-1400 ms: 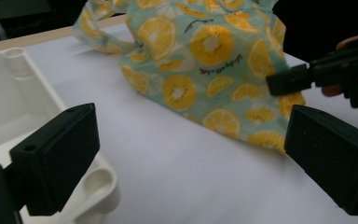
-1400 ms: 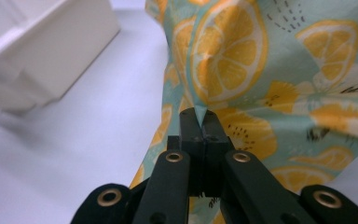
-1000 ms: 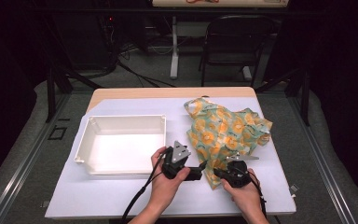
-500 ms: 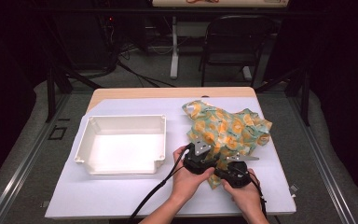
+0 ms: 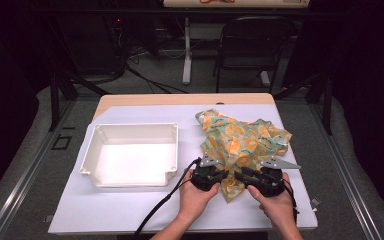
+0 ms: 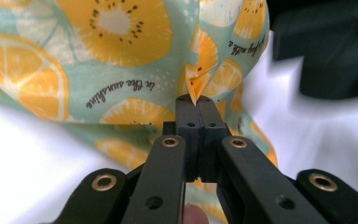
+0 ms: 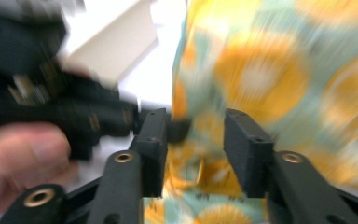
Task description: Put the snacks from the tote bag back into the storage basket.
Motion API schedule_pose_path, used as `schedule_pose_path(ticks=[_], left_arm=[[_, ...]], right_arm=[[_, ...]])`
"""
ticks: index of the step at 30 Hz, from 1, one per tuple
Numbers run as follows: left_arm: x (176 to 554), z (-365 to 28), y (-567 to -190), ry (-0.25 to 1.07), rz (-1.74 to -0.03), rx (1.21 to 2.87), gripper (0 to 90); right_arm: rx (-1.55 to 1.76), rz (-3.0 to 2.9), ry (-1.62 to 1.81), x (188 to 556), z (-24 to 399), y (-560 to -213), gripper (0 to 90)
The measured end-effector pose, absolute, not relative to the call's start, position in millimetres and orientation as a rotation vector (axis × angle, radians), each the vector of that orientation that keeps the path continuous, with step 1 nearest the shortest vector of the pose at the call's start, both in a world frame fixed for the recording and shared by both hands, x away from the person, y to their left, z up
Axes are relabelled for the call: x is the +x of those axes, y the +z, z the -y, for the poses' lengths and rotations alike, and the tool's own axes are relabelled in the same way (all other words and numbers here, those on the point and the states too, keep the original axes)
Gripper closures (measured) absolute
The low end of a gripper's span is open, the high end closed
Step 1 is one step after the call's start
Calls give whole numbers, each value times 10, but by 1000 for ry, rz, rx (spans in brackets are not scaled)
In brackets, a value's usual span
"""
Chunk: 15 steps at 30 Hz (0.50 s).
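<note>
The near edge of the fruit-print cloth (image 5: 242, 145) is pinched by the left tongs (image 6: 193, 100), just closed. The right tongs (image 7: 193, 135) have just been opened; the cloth lies between them, unpressed.

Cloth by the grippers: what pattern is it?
Orange citrus slices on mint green cloth, clearest in the left gripper view.

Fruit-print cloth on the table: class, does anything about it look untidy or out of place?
Yes. The cloth lies crumpled in a loose heap to the right of the white tray rather than flat or folded. The left claw is shut on a pinched fold at its near edge, while the right claw stands open around the fabric.
</note>
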<state>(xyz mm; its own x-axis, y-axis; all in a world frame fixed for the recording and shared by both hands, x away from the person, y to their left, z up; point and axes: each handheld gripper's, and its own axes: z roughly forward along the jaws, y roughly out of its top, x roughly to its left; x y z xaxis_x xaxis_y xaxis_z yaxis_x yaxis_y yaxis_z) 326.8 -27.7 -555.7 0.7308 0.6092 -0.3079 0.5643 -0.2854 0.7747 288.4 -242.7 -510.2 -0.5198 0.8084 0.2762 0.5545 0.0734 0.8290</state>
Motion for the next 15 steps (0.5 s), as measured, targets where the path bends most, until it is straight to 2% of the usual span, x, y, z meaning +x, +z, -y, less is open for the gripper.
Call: schedule_pose_path(ticks=[2,3,4,7,11,15], left_arm=[[3226,281,-5608,45,-893,1977,900],[3205,281,-5629,35,-891,1980,900],[3188,287,-5652,30,-893,1979,900],[3154,292,-5669,29,-891,1988,900],[3129,294,-5675,26,-892,2011,900],[3127,291,-5677,21,-888,2017,900]], right_arm=[[1371,-2041,1451,2882,2443,-5036,465],[1386,-1990,1450,2900,2432,-5001,384],[1386,-1990,1450,2900,2432,-5001,384],[1453,-1920,1390,2977,2383,-4995,273],[1497,-1819,1358,3034,2417,-4946,215],[1478,-1791,1368,3161,2500,-4852,193]])
